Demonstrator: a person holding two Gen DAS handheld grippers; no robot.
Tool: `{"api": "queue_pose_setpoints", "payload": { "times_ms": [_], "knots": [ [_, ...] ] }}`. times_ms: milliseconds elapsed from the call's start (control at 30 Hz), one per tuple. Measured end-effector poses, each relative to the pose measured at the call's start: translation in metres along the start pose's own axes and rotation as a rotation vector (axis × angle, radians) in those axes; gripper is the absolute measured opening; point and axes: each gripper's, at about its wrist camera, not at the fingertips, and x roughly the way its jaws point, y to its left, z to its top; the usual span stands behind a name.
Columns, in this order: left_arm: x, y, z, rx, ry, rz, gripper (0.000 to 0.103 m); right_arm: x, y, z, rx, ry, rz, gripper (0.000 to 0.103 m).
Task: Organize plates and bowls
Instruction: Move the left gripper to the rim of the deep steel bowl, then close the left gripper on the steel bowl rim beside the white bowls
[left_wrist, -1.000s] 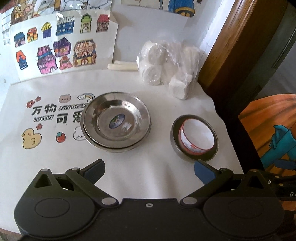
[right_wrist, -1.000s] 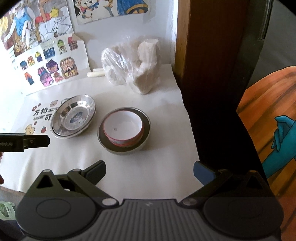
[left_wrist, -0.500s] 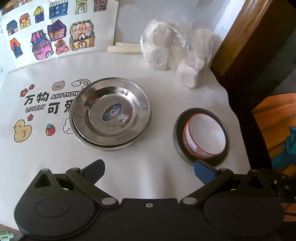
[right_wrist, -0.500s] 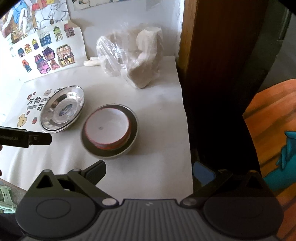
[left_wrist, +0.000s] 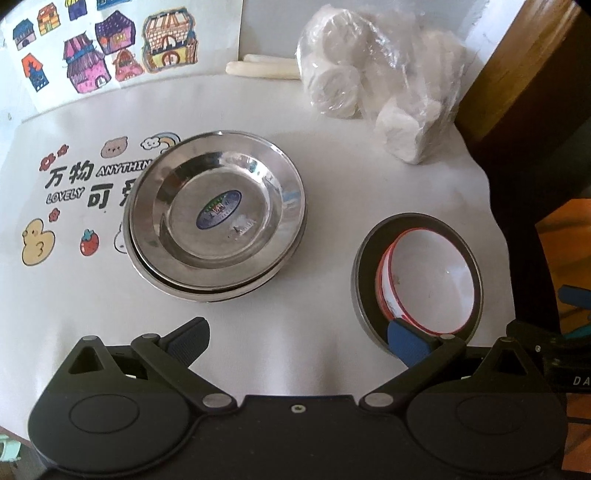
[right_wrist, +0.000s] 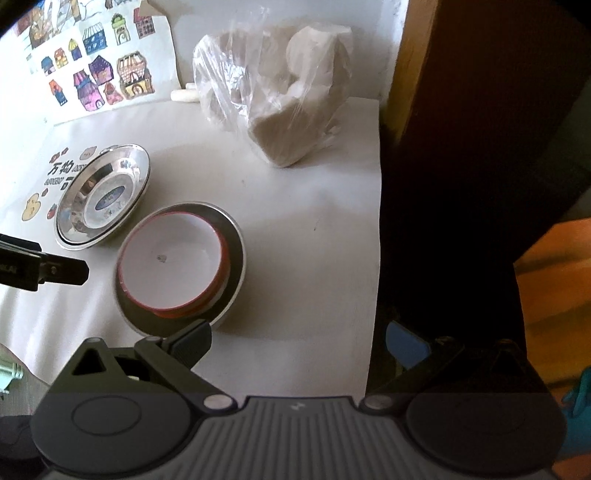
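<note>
Red-rimmed bowl (right_wrist: 171, 264) sat forward-left of right gripper (right_wrist: 297, 341), nearer it than left gripper (left_wrist: 297, 338); both jaws released.

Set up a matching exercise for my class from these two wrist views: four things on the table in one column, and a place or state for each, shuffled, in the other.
Things
1. steel plates
2. red-rimmed bowl
3. plastic bag
4. house drawings

Places or states
A. leaning upright against the back wall
B. nested inside a dark metal bowl
C. stacked over the printed cartoon lettering
D. lying at the back by the wooden frame, full of white lumps

Pairs: 1-C, 2-B, 3-D, 4-A
</note>
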Motion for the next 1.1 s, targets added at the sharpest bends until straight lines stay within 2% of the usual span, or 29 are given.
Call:
{"api": "queue_pose_setpoints", "payload": {
  "times_ms": [300,667,1100],
  "knots": [
    [0.017,-0.015,0.0,-0.045,0.044,0.047,0.102,0.019,-0.016,0.013,-0.055,0.024,0.048,0.103],
    [0.025,-0.016,0.002,-0.101,0.054,0.108,0.102,0.038,-0.02,0.023,-0.1,0.043,0.11,0.103],
    [0.033,-0.014,0.006,-0.107,0.067,0.123,0.102,0.053,-0.017,0.027,-0.127,0.06,0.124,0.103]
  ]
}}
